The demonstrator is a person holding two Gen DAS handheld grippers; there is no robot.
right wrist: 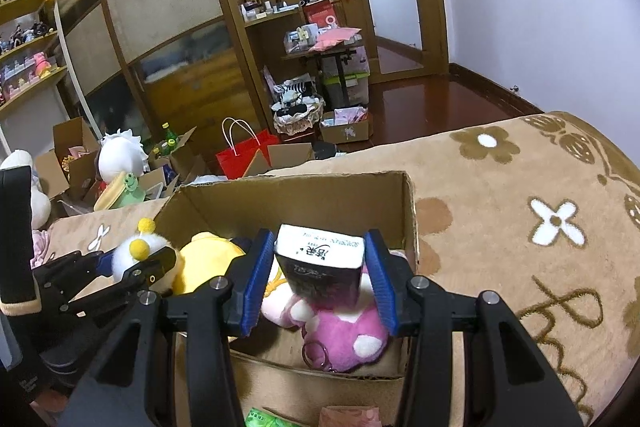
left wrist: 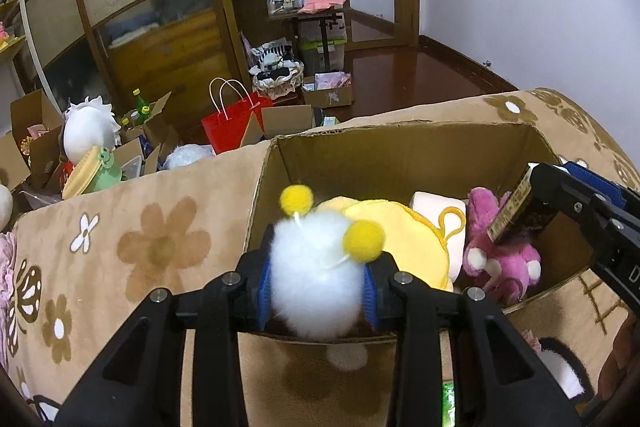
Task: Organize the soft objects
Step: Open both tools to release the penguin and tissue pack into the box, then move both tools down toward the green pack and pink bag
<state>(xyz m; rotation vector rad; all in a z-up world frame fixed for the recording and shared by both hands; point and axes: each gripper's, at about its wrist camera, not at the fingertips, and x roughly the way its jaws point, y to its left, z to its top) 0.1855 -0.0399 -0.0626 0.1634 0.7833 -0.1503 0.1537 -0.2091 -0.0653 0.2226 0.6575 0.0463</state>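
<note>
Cardboard box [left wrist: 400,151] is set on a brown flowered blanket [left wrist: 160,247], and yellow plush [left wrist: 400,239] and pink plush [left wrist: 504,259] are seen lying inside it. White fluffy ball [left wrist: 316,267] with yellow pompoms is pinched between the blue pads of the left gripper [left wrist: 316,291] over the box's near-left wall. Dark tissue pack [right wrist: 320,267] is clamped by the right gripper [right wrist: 318,283], jaws partly apart, above the pink plush.

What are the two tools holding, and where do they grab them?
Left tool squeezes the white fluffy ball by its sides. Right tool holds the dark packet by its sides.
</note>
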